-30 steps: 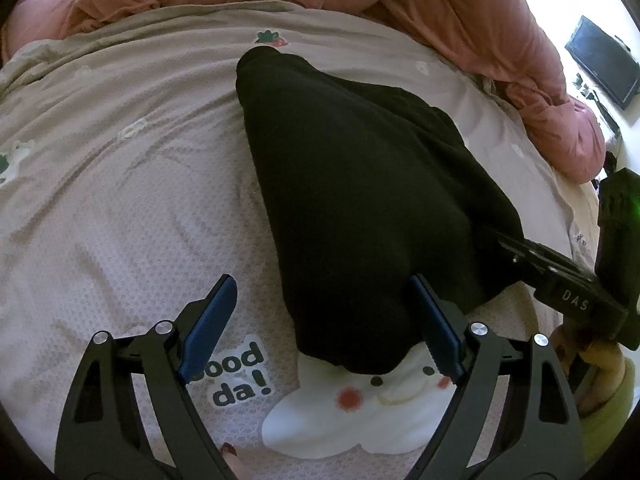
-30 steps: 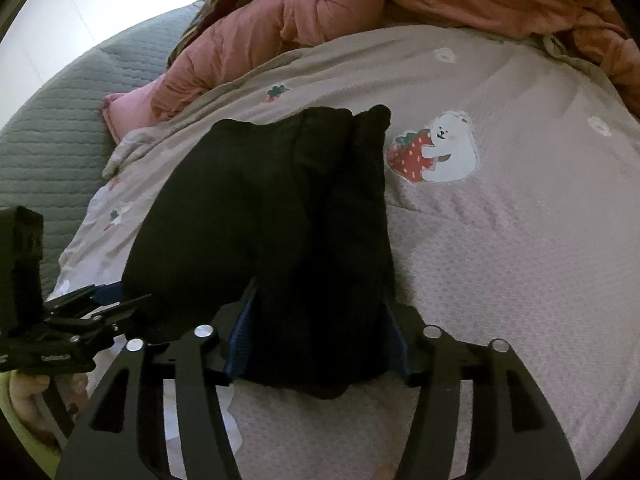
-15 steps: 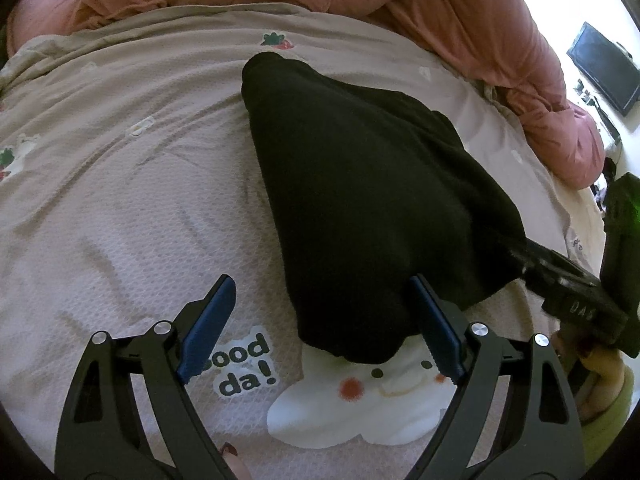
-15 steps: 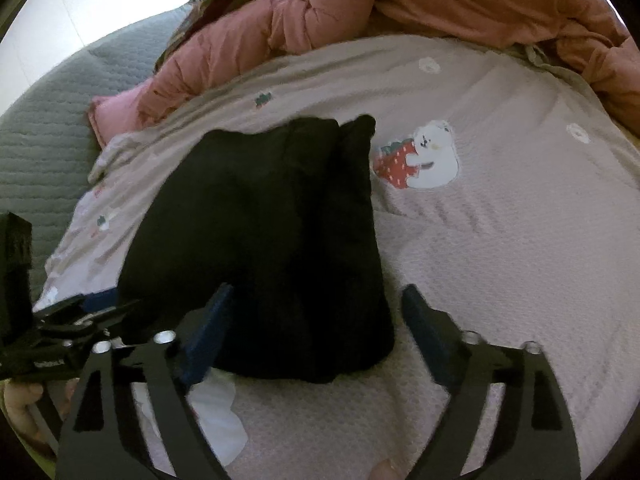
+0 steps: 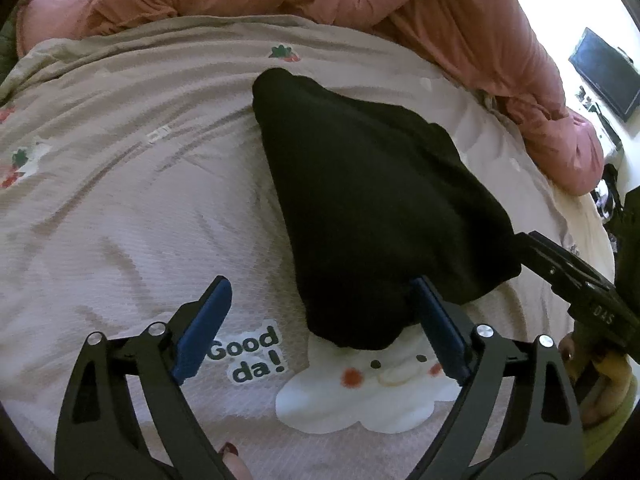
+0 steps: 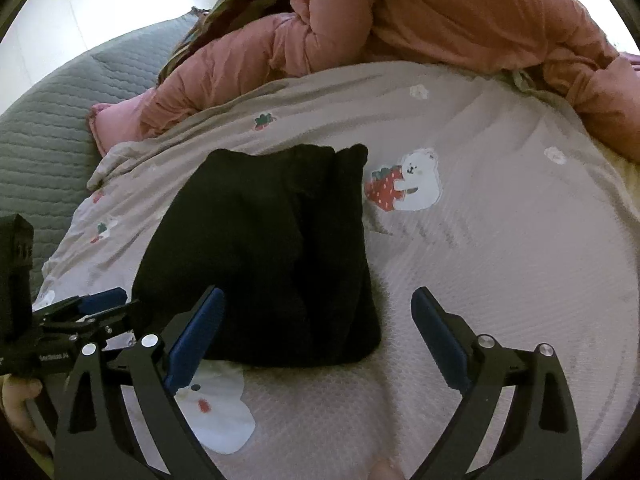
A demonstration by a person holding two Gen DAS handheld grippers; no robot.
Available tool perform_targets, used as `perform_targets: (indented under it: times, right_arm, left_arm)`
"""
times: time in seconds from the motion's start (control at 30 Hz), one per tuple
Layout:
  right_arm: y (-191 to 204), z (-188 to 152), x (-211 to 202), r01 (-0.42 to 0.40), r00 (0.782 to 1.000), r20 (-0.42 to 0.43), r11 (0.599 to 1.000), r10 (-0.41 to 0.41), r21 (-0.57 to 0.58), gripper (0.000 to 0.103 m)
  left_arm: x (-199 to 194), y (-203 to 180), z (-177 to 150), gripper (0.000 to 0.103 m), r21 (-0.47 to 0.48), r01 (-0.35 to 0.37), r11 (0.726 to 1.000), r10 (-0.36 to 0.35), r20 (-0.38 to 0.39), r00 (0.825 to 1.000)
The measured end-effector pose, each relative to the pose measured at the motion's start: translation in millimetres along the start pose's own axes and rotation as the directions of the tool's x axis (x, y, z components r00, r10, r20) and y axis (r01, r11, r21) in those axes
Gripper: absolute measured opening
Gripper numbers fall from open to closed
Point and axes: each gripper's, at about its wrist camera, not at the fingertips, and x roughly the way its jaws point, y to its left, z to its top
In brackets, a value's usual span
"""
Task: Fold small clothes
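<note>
Folded black garment [image 6: 264,256] flat on the bed [image 6: 500,260], right gripper [image 6: 316,336] just spread wide and empty, left gripper [image 5: 320,332] spread too: best lifted clear and straight, without snagging the near edge.

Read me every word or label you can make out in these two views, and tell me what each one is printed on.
"Good da!" in dark letters on a white patch of the beige patterned bed cover, beside the white cartoon face.
"DAS" in pale letters on the black body of the right gripper, seen upside down from the left wrist.
A small pale label on the black body of the left gripper: too blurred to read.
</note>
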Motion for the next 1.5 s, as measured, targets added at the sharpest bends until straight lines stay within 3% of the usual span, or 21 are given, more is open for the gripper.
perform_targets:
  times: [0.17, 0.2, 0.37, 0.4, 0.83, 1.13, 1.5]
  right_arm:
    - [3.1, -0.2, -8.9, 0.008, 1.000, 0.018, 1.000, -0.007, -0.009, 0.094]
    - [4.5, -0.5, -11.3, 0.012, 1.000, 0.023, 1.000, -0.011, -0.014, 0.094]
    - [12.2, 0.4, -24.1, 0.023, 0.998, 0.064, 0.999, -0.020, -0.040, 0.094]
    - [13.3, 0.4, -27.6, 0.025, 0.997, 0.075, 0.999, -0.022, -0.044, 0.098]
    - [36.8, -6.0, -75.3, 0.051, 0.976, 0.217, 0.994, -0.029, -0.099, 0.098]
    - [50.2, -21.3, -97.1, 0.097, 0.963, 0.264, 0.983, -0.052, -0.157, 0.098]
    - [61.1, -48.1, -105.6, 0.132, 0.960, 0.267, 0.976, -0.083, -0.173, 0.098]
  left_arm:
    - [-9.7, 1.3, 0.3, 0.086, -0.002, -0.020, 1.000, 0.020, 0.019, 1.000]
    - [-11.1, 1.9, 0.3, 0.094, -0.004, -0.023, 1.000, 0.023, 0.021, 1.000]
    - [-21.9, 2.1, 0.1, 0.093, -0.003, -0.040, 0.999, 0.041, 0.048, 0.998]
    - [-24.9, 1.7, -0.3, 0.093, 0.001, -0.046, 0.999, 0.046, 0.057, 0.997]
    - [-61.7, -1.8, -10.9, 0.093, 0.020, -0.108, 0.994, 0.104, 0.152, 0.983]
    - [-90.6, 0.0, -35.4, 0.093, 0.029, -0.140, 0.990, 0.130, 0.221, 0.967]
    - [-104.6, 12.0, -77.2, 0.093, 0.040, -0.158, 0.987, 0.145, 0.236, 0.961]
